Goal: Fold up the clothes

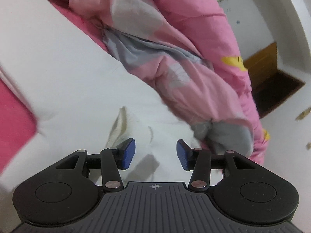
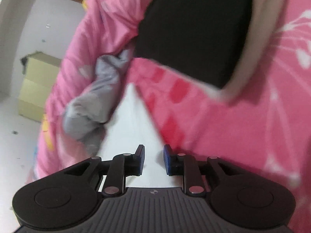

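The white garment [image 1: 77,81] lies spread on the bed, its near edge right under the left tongs [image 1: 155,153], with a small crease there. It looks mostly flat, but the blurry view hides whether it is folded over. Both tongs are apart and hold nothing. The right tongs [image 2: 153,159] hover over a white strip beside the pink sheet [image 2: 233,136].

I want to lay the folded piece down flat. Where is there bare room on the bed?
The white cloth ahead of the left hand-held gripper lies bare, bordered by the pink quilt on the right. By the right hand-held gripper, only a narrow white wedge shows between quilt and pink blanket: crowded.
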Available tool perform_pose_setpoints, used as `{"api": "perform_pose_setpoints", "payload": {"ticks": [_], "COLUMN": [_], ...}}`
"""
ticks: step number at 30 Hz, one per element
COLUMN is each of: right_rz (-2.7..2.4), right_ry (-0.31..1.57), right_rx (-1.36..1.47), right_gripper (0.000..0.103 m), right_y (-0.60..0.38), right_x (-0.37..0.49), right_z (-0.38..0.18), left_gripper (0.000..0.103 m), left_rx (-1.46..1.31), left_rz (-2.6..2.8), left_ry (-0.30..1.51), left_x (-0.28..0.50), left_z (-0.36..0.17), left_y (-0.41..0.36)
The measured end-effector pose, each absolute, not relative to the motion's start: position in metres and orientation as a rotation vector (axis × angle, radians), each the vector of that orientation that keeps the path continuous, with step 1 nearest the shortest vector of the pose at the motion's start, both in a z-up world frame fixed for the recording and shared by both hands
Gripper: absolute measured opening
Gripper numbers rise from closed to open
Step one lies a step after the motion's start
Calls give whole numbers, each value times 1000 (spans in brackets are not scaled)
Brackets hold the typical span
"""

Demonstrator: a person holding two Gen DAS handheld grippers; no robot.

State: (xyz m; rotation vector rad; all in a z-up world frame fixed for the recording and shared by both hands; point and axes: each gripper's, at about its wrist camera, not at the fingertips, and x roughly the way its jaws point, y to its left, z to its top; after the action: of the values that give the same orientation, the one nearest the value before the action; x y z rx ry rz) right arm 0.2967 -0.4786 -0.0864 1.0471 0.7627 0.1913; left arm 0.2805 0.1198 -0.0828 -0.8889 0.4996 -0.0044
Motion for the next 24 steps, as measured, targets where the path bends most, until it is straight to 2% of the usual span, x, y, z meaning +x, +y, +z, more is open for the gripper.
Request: {"api": "perform_pose_setpoints", "payload": {"ticks": [5, 6, 7, 12, 16, 24], "right_rz": [234, 239, 243, 166, 145, 351], "right_ry": [845, 865, 876, 820, 831, 839], "right_rx": [1026, 1021, 1018, 944, 815, 675], "right_gripper": [31, 29, 22, 26, 37, 38], "right_y": [-439, -431, -425, -435, -417, -323], "right_x": [329, 336, 339, 283, 259, 238], "right_z": [-93, -95, -98, -87, -64, -25], "left_gripper": [47, 47, 47, 47, 47, 47], "left_rx": [-764, -754, -745, -715, -696, -712], "left_rz": [16, 26, 36, 94, 143, 258], "left_ry": [562, 567, 572, 543, 510, 433], "left_x": [278, 274, 271, 226, 186, 138], "left_z": [-77, -75, -73, -57, -43, -26], "left_y": [112, 112, 112, 127, 141, 170]}}
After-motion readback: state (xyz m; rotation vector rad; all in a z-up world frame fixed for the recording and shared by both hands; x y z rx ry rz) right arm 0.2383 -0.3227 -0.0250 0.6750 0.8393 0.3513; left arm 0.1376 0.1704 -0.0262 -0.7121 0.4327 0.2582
